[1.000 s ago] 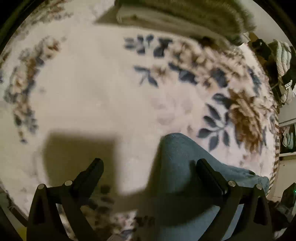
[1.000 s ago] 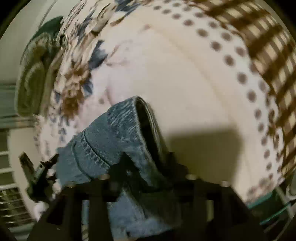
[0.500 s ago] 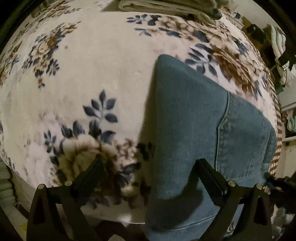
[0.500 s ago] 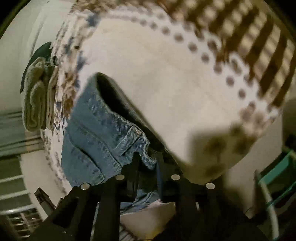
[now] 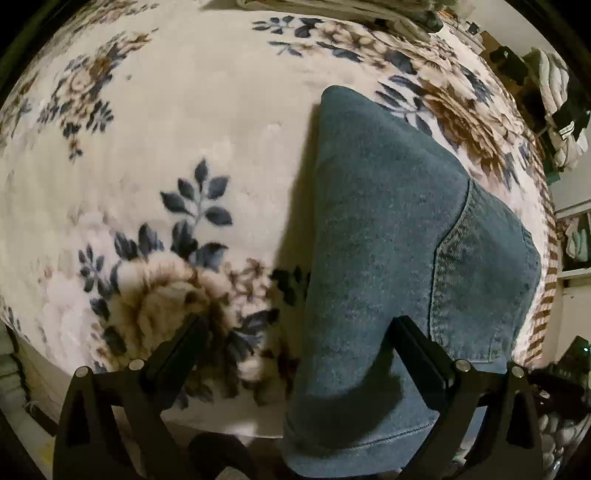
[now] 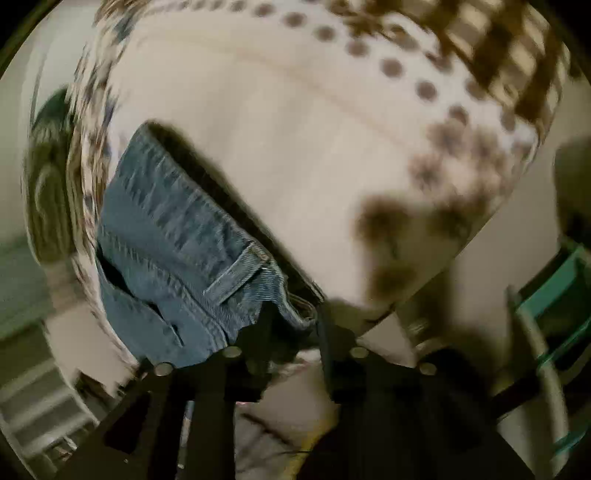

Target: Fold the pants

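Containers: no box, basket or bin shows clearly in either view; only cloth piled on cloth.
Bedding stack (image 5: 332, 9): folded pale fabrics heaped at the 12 o'clock edge of the left wrist view, resting on the blanket.
Blanket (image 5: 184, 122): cream fleece with blue leaves and brown flowers; a dotted and brown checked border shows at 1 o'clock in the right wrist view.
Pants (image 5: 388, 240): blue denim, folded into a thick flat panel with a stitched curved seam on its right part and a hem at 6 o'clock hanging past the blanket's near edge.
Pants, right wrist view (image 6: 177, 254): waistband with a belt loop, blurred, lying from 9 o'clock toward centre.
Left gripper (image 5: 297, 332): fingers spread wide, holding nothing; the right finger sits over the denim, the left over the floral fleece.
Right gripper (image 6: 293, 325): fingers pressed close together, pinching the waistband corner at 6 o'clock.
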The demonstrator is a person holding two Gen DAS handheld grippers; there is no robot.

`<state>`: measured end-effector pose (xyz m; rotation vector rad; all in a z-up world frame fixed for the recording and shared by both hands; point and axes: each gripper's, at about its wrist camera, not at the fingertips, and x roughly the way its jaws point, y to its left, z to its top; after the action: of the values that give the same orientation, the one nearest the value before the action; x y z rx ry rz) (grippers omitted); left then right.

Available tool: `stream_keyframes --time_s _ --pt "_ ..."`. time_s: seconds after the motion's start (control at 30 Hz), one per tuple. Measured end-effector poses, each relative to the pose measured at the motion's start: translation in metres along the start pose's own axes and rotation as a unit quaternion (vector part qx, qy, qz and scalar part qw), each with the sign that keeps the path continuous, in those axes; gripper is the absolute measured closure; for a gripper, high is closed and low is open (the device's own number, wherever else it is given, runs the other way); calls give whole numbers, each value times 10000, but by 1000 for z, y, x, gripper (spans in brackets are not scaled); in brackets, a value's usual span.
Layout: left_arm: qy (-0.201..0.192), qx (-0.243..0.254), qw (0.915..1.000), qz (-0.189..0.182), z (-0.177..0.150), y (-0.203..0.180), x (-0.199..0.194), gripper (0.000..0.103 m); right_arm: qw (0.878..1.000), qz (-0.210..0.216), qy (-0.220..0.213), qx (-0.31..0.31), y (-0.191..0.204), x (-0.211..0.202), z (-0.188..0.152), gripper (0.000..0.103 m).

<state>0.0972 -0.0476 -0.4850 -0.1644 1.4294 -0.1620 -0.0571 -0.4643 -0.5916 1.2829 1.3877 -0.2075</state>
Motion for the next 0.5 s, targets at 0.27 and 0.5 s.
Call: stream_keyframes --time_s 0.27,0.5 --pt "78 -249 9994 -241 -12 12 -5 0 9926 1100 269 442 -22 20 -23 26" --pt "86 -282 9992 -260 -14 15 -5 0 9874 1425 -493 479 2 47 -37 66"
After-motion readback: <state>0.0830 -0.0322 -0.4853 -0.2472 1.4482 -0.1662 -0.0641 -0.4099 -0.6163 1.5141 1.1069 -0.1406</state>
